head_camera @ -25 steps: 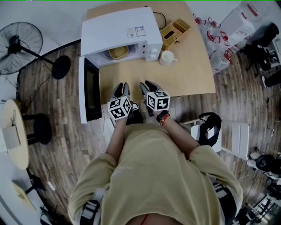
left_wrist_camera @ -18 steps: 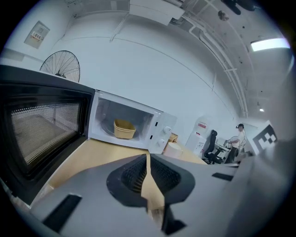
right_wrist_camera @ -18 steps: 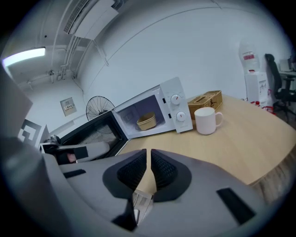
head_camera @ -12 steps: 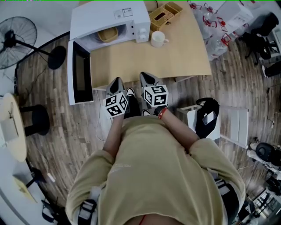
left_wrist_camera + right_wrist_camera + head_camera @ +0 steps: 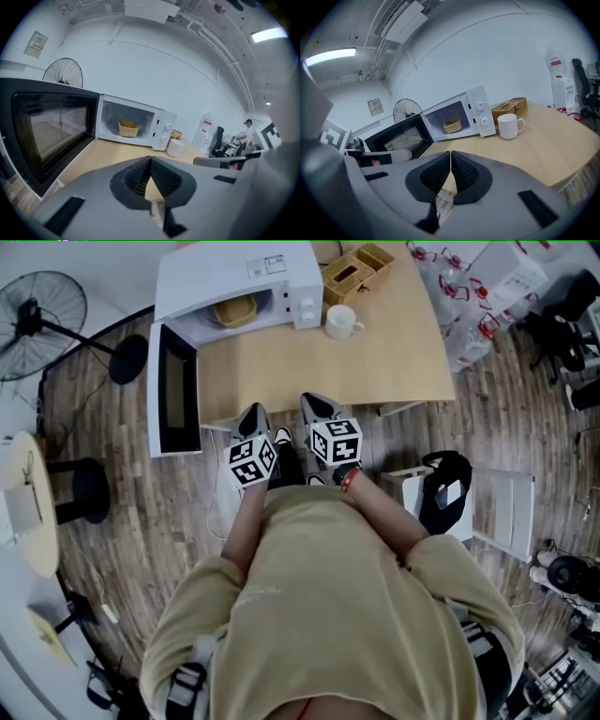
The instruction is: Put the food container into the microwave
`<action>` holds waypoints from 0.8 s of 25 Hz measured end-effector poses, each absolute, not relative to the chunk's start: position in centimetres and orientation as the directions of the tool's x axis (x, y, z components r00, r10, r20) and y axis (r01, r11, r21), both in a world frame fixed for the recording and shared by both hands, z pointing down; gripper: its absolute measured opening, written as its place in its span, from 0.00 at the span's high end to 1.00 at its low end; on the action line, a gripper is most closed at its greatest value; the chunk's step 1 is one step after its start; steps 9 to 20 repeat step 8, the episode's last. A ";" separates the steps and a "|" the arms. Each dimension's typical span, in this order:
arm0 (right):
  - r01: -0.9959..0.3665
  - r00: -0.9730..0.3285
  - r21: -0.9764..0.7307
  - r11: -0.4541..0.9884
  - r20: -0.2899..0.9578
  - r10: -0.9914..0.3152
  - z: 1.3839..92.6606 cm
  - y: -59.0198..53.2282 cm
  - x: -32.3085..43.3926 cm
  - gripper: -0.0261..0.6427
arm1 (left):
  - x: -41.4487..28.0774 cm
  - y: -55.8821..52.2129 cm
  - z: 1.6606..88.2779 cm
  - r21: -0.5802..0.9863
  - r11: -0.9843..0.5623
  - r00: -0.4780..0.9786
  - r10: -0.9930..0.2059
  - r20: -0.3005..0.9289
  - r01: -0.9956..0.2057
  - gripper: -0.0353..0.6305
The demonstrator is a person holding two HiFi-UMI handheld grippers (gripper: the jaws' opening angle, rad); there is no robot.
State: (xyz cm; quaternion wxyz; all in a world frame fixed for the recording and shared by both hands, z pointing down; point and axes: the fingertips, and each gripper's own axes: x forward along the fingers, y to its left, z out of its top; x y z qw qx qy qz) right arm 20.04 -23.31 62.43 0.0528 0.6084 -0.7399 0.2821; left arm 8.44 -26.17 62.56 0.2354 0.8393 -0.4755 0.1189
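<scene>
A tan food container (image 5: 234, 310) (image 5: 128, 128) (image 5: 452, 125) sits inside the white microwave (image 5: 239, 282) at the far left of the wooden table (image 5: 319, 371). The microwave's door (image 5: 173, 390) (image 5: 44, 126) hangs wide open toward the left. My left gripper (image 5: 251, 415) (image 5: 150, 160) is shut and empty, near the table's front edge. My right gripper (image 5: 319, 403) (image 5: 450, 154) is beside it, also shut with nothing between its jaws. Both point toward the microwave from well short of it.
A white mug (image 5: 341, 322) (image 5: 509, 126) stands right of the microwave, with a wicker box (image 5: 354, 268) (image 5: 509, 108) behind it. A standing fan (image 5: 37, 329) and a round side table (image 5: 28, 521) are on the left. A chair with a black bag (image 5: 448, 502) is at the right.
Both grippers pulled back from over the table to its front edge, and their jaws went from open to shut. The view shifted as the person stepped back.
</scene>
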 end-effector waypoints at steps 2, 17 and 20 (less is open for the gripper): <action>-0.931 -0.248 -0.351 0.094 0.424 -0.871 62.5 -23.9 20.3 0.92 | 8.6 -26.9 62.6 0.284 -0.435 0.519 -0.743 0.423 -0.854 0.91; -0.941 -0.216 -0.333 0.064 0.444 -0.870 62.6 -25.4 21.2 0.92 | 9.3 -28.9 62.8 0.263 -0.461 0.531 -0.724 0.441 -0.847 0.91; -0.941 -0.216 -0.333 0.064 0.444 -0.870 62.6 -25.4 21.2 0.92 | 9.3 -28.9 62.8 0.263 -0.461 0.531 -0.724 0.441 -0.847 0.91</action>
